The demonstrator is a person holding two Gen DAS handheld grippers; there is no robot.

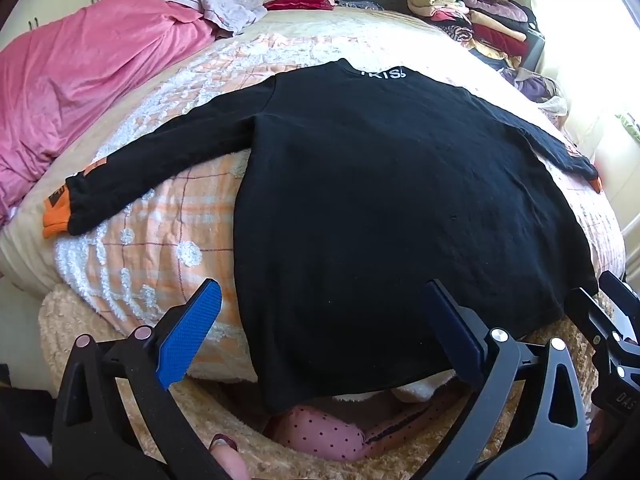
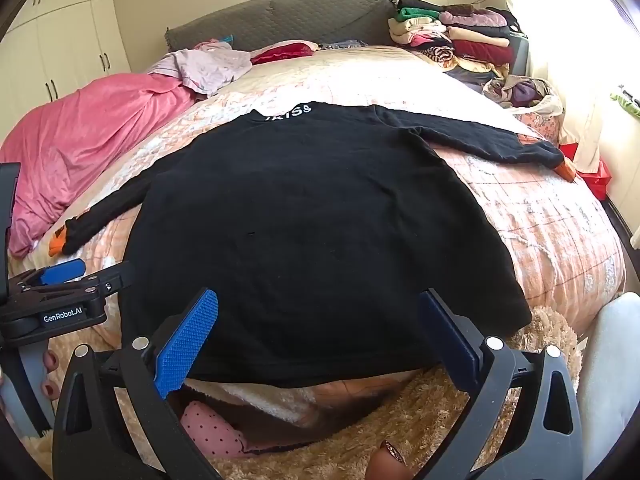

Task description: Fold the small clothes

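Two sleeves lie flung wide, orange cuffs out at either side, so the black long-sleeved knit sweater (image 1: 380, 200) sits flat on the peach checked bedspread (image 1: 168, 216), back up, ready for a first fold. Left gripper (image 1: 320, 332) hovers over the hem's left corner, fingers spread and empty; right gripper (image 2: 316, 336) likewise mid-hem.

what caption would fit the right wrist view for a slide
Open right claw poised over the hem of a black long-sleeved sweater spread flat on a peach quilted bed.
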